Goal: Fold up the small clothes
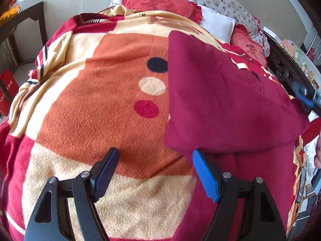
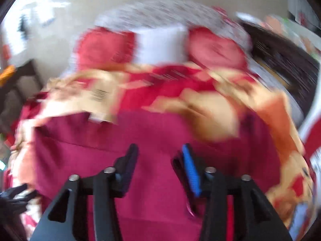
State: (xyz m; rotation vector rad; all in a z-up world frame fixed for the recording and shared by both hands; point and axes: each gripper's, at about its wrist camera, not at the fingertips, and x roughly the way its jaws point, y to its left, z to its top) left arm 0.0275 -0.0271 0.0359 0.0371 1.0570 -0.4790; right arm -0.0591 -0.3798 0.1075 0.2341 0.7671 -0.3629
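Note:
A maroon garment [image 1: 226, 104] lies spread on the patterned blanket [image 1: 96, 108], on the right half of the left wrist view. My left gripper [image 1: 155, 160] is open and empty, its right fingertip just at the garment's near left edge. In the blurred right wrist view the same maroon garment [image 2: 140, 160] fills the middle. My right gripper [image 2: 160, 154] is open above it, holding nothing. The right gripper also shows at the far right edge of the left wrist view [image 1: 307, 96], beside the garment's right corner.
Two red heart-shaped cushions [image 1: 160, 2] and a white pillow [image 1: 218, 24] lie at the head of the bed. A dark carved wooden bed frame [image 1: 284, 68] runs along the right. A dark wooden table [image 1: 22, 26] stands at the left.

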